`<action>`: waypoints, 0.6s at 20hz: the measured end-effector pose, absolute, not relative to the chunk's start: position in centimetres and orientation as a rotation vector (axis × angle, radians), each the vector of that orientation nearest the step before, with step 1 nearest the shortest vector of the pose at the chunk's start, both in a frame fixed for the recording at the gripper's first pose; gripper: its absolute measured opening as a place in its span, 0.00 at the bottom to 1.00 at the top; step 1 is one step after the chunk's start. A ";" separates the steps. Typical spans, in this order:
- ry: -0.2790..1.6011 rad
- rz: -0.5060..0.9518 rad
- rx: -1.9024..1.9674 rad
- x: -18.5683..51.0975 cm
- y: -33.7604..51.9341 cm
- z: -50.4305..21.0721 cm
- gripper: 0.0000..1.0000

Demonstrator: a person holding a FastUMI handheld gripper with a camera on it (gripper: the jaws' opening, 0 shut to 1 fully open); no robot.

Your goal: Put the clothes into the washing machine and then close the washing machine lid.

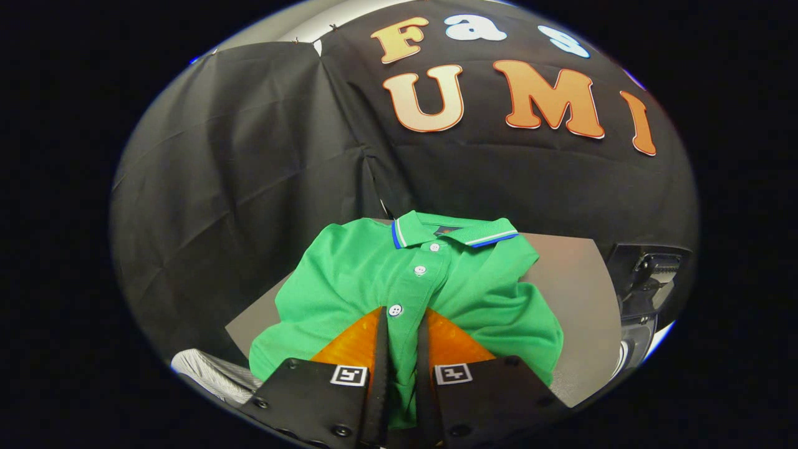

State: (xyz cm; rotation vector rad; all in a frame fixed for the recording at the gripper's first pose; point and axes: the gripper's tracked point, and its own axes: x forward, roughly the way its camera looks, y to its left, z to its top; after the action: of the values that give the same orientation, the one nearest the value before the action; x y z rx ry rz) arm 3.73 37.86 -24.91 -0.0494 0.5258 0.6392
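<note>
A green polo shirt (368, 280) with a blue-and-white striped collar and white buttons lies crumpled on a grey table (573, 293). My gripper (403, 315) is down on the shirt's front. Its two fingers stand close together with the button strip pinched between them. One white button sits right at the fingertips, and green fabric fills the narrow gap all the way back. The collar lies beyond the fingers, toward the booth wall. Part of the washing machine (645, 293), dark on top and white below, stands off the table's right side.
Black cloth walls close in behind and to the left of the table. A pale striped object (206, 373) lies below the table's near left corner. Bare grey tabletop shows right of the shirt, toward the machine.
</note>
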 end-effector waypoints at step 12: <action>0.526 0.635 -0.046 3.4 36.5 -23.1 0.13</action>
State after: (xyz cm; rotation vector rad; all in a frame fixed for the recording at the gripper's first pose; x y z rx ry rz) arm 3.36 36.48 -23.14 -0.0458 0.5262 0.6347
